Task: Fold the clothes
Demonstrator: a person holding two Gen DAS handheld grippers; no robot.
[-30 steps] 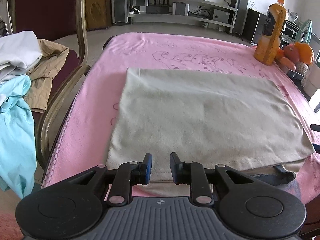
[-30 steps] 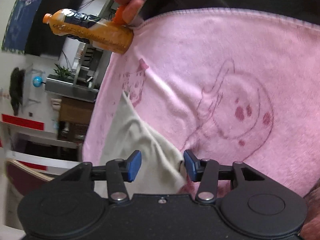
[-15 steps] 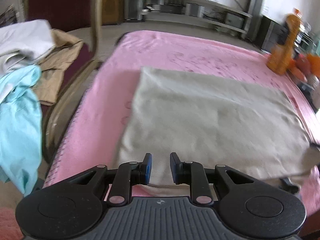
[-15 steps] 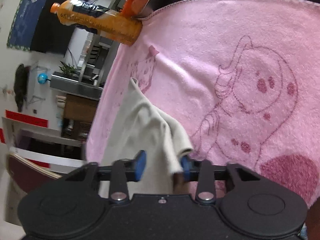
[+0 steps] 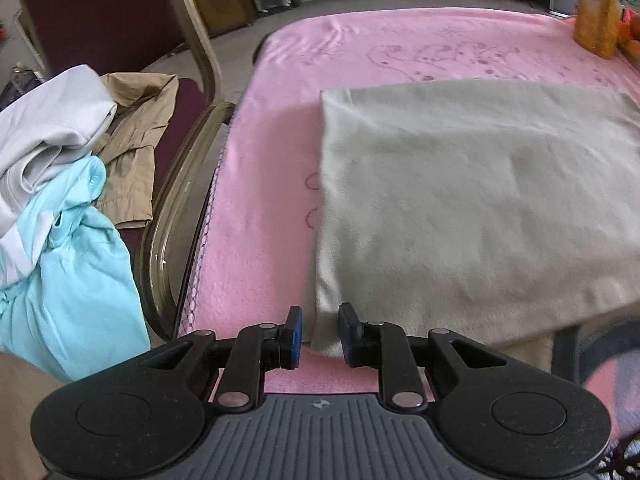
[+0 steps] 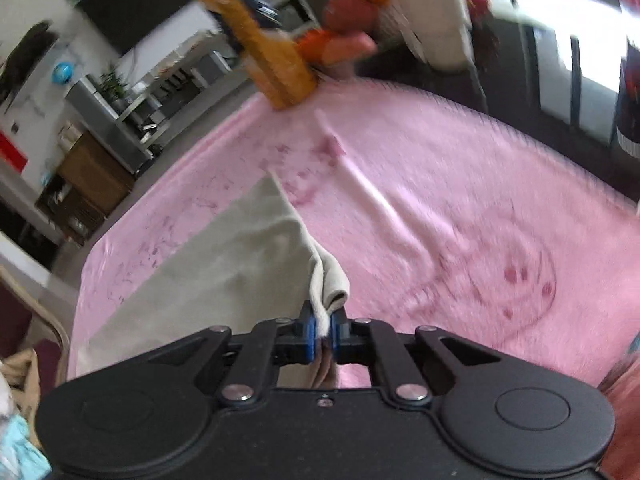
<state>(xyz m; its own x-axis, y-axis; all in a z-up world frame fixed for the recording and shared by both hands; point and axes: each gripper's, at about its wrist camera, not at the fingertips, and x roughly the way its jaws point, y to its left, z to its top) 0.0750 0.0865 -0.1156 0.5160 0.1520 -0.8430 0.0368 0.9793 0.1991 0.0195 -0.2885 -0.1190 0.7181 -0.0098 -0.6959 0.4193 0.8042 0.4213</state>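
- The right tongs, spread apart a second ago, are now clenched on the near right corner of the beige garment, lifting it off the pink blanket.
- The left tongs stay released (pads straddling the garment's near left corner); they have shifted left along its edge.
- The garment lies folded flat on the blanket-covered bench.

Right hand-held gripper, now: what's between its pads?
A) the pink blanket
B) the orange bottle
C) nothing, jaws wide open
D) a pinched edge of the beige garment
D. In the right wrist view the right hand-held gripper has its blue pads closed on a bunched edge of the beige garment, which lifts off the pink blanket; the orange bottle stands far off.
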